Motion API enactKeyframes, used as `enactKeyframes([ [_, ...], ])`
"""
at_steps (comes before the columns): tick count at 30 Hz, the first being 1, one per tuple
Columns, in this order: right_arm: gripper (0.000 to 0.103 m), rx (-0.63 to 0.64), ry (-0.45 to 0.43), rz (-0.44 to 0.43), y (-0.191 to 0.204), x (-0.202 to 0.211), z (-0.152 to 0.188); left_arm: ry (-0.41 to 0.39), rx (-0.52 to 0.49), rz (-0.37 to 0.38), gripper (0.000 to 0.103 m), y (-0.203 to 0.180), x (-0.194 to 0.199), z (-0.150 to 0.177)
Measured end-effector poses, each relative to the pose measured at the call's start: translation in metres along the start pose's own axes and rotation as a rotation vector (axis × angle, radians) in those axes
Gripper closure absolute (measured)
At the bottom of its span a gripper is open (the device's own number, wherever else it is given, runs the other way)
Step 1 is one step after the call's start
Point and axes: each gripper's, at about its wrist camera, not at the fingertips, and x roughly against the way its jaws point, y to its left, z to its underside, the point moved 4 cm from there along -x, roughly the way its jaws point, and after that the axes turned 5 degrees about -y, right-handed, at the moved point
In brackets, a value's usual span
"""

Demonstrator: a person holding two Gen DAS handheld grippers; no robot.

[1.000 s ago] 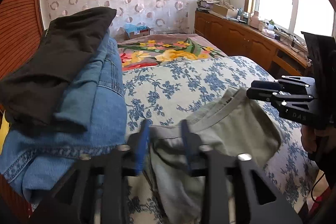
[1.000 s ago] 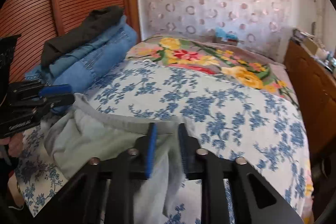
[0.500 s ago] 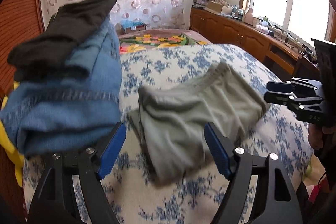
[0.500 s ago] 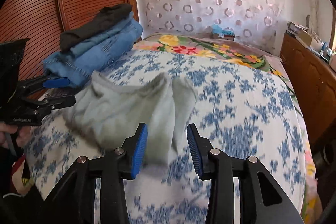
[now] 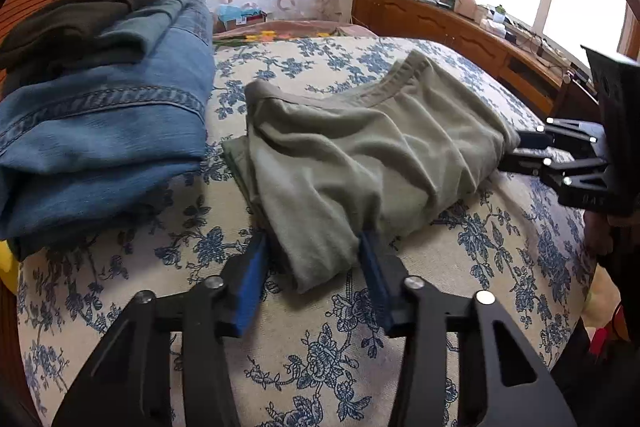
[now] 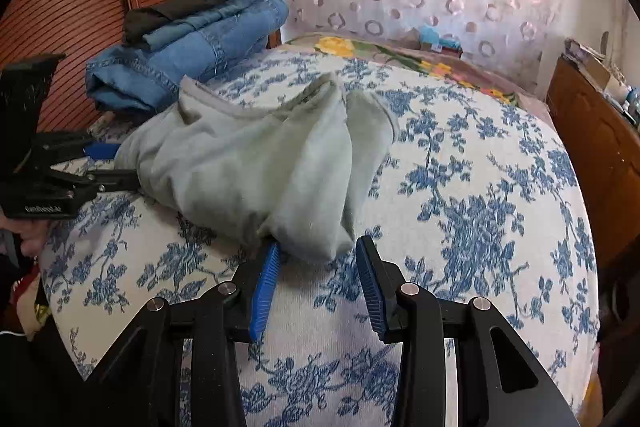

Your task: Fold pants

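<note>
Folded grey-green pants (image 5: pixel 360 151) lie mid-bed (image 5: pixel 460 267). The left gripper (image 5: pixel 314 259) and right gripper (image 6: pixel 316 267) both gape apart, gripping nothing, straddling the pants' near edges.

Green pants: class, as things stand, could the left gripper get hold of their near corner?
Probably yes. The left gripper is open with the corner of the green pants already between its fingers, and nothing lies between; the jeans stack sits off to the side.

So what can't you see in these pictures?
- The underside of the green pants: hidden by their own top layers in both views, so the neatness of the fold is unknown.
- The bottom of the jeans pile: cut off by the left view's edge.
- The right tongs' grip on the pants: in the left view the cloth covers the tips.
- Items on the cabinet: too small.
</note>
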Motion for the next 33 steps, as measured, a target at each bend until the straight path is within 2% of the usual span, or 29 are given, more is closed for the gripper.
enactKeyframes([
  [1,0.074,0.002,-0.006,-0.006,0.000,0.002,-0.001,0.002,-0.002,0.003,0.061,0.000,0.000,0.000],
  [2,0.090,0.000,-0.013,-0.017,0.001,0.004,-0.001,0.001,-0.005,0.009,0.068,-0.001,0.001,-0.001],
  [3,0.091,-0.005,-0.024,-0.024,0.000,0.003,-0.002,0.000,-0.008,0.016,0.071,-0.001,0.003,-0.002],
  [5,0.095,-0.019,-0.053,-0.016,-0.005,0.011,-0.003,-0.012,-0.014,0.017,0.088,-0.002,0.006,-0.002],
  [7,0.096,-0.032,-0.074,-0.013,-0.009,0.019,-0.003,-0.037,-0.007,0.014,0.093,-0.001,0.015,-0.006],
  [10,0.096,-0.045,-0.102,-0.014,-0.013,0.037,0.000,-0.080,0.004,0.028,0.094,0.001,0.030,-0.012],
  [16,0.097,-0.063,-0.084,-0.036,-0.008,0.065,0.023,-0.104,-0.006,0.056,0.094,-0.009,0.052,-0.007],
  [25,0.096,-0.081,-0.020,-0.053,0.004,0.086,0.052,-0.050,0.002,0.078,0.093,-0.031,0.056,0.023],
  [33,0.091,-0.088,-0.042,-0.030,0.003,0.101,0.044,-0.065,0.012,0.044,0.075,-0.032,0.065,0.021],
])
